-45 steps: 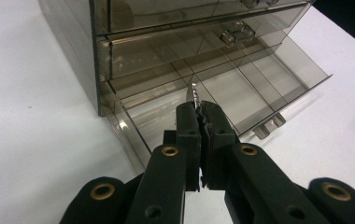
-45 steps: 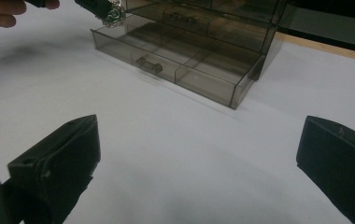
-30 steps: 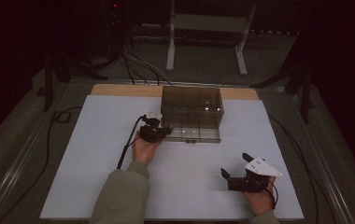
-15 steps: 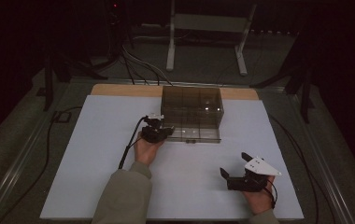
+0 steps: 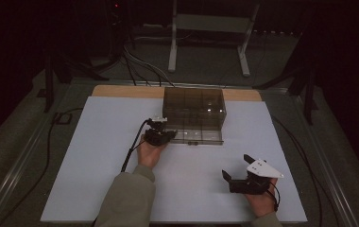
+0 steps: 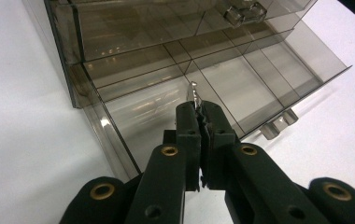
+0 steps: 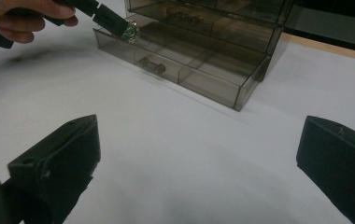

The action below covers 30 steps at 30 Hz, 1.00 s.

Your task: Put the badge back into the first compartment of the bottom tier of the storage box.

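Now left gripper (image 6: pixel 199 112) unmoved over drawer (image 6: pixel 241 88), pinching screw (image 6: pixel 194 91).

open white tabletop (image 5: pixel 97 156) all round; smoky drawer cabinet (image 5: pixel 194 106) with pulled-out drawer (image 5: pixel 197 137) mid-table

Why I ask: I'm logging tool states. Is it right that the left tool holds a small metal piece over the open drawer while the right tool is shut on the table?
Not quite: the right tool is open, jaws wide apart in the right gripper view. The left tool does pinch a small metal piece over the open drawer.
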Tool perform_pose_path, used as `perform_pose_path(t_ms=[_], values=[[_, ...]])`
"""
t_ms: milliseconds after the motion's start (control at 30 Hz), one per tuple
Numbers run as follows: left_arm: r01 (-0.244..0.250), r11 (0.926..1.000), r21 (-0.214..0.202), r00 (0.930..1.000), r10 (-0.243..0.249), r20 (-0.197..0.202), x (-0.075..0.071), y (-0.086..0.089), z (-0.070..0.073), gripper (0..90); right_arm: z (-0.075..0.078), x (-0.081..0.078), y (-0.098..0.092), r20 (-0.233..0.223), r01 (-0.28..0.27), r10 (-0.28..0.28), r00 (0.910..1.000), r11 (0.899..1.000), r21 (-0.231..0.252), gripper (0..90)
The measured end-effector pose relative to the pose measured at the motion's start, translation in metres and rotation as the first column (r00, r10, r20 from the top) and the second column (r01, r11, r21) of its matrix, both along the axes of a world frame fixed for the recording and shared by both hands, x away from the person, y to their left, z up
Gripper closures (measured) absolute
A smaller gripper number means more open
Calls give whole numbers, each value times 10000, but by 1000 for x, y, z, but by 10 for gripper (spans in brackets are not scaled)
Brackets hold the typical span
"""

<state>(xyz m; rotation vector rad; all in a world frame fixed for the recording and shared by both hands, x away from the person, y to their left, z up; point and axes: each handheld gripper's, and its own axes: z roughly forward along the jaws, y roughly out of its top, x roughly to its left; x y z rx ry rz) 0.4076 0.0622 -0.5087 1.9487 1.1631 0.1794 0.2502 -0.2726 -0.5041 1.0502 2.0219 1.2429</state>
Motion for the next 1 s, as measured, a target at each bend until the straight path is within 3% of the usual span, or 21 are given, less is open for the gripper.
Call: perform_pose_path(t_ms=[300, 367, 400, 433, 533, 600, 633, 867, 1000], values=[[-85, 9999, 89, 10000, 85, -23, 1, -2, -3, 875, 0, 0, 0, 0, -13, 13, 10000, 10000, 33, 3], [-147, 9999, 53, 9999, 146, 72, 0, -2, -2, 737, 0, 0, 0, -1, -19, 19, 10000, 10000, 32, 3], [-238, 9997, -61, 9994, 239, 253, 0, -1, 0, 737, 0, 0, 0, -2, -20, 20, 10000, 10000, 32, 3], [-291, 9995, -146, 9990, 296, 345, -1, 0, 2, 613, 0, 0, 0, -2, -18, 18, 10000, 10000, 29, 3], [-396, 9987, -321, 9980, 412, 489, -1, 3, 5, 475, 0, 0, 0, 6, -25, 25, 10000, 10000, 29, 3], [-652, 9975, -283, 9960, 668, 588, -1, 5, 10, 475, 0, 0, 0, 11, -32, 32, 10000, 10000, 19, 3], [-726, 9970, -251, 9952, 741, 647, -1, 6, 11, 366, 0, 0, 0, 12, -21, 21, 10000, 10000, 25, 3], [-1315, 9910, -265, 9855, 1335, 1046, -5, 13, 19, 184, 0, -1, 0, 23, -12, 12, 10000, 10000, 16, 3], [-1376, 9899, -335, 9813, 1408, 1310, -9, 18, 26, 124, 0, -1, 0, 17, 0, 0, 10000, 10000, 33, 3]])
